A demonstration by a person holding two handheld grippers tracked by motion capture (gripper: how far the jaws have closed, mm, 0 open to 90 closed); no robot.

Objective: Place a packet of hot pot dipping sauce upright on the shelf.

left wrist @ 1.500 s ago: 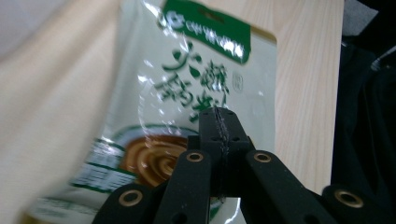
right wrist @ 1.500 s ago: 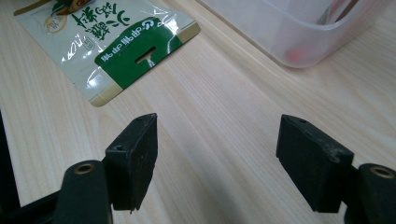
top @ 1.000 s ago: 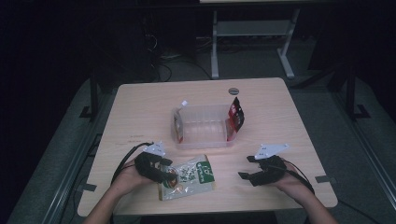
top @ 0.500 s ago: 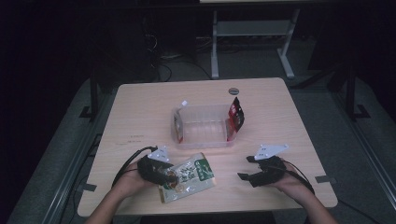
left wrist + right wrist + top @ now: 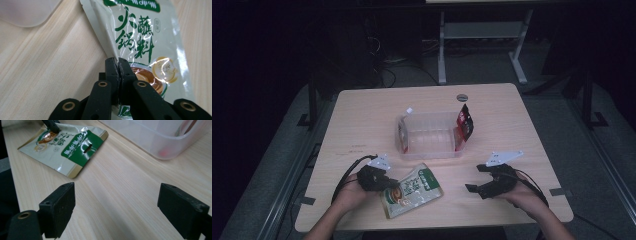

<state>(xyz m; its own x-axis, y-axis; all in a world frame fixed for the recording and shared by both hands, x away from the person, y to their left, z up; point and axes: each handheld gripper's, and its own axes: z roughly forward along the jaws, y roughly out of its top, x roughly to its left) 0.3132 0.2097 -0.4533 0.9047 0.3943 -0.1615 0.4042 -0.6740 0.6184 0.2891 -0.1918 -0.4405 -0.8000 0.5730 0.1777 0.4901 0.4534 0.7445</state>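
The left claw sits low at the near edge of the tabletop. Its two black jaws have just been closing, and now they are pinched tight on the edge of the green and white sauce packet. In the left gripper view the jaws meet on the packet's thin side seam, with the packet running away from the claw across the wood. The packet lies flat on the tabletop, just to the right of the left claw and touching it. The right claw rests well apart from the packet, on its right side, also near the front edge. Its jaws have just been opening and now stand wide, with nothing between them but bare wood. In the right gripper view the packet lies ahead of this claw and off to the left. Farther out, past both claws, stands a clear plastic box in the middle of the tabletop. A red and black packet leans up at the right end of the box.
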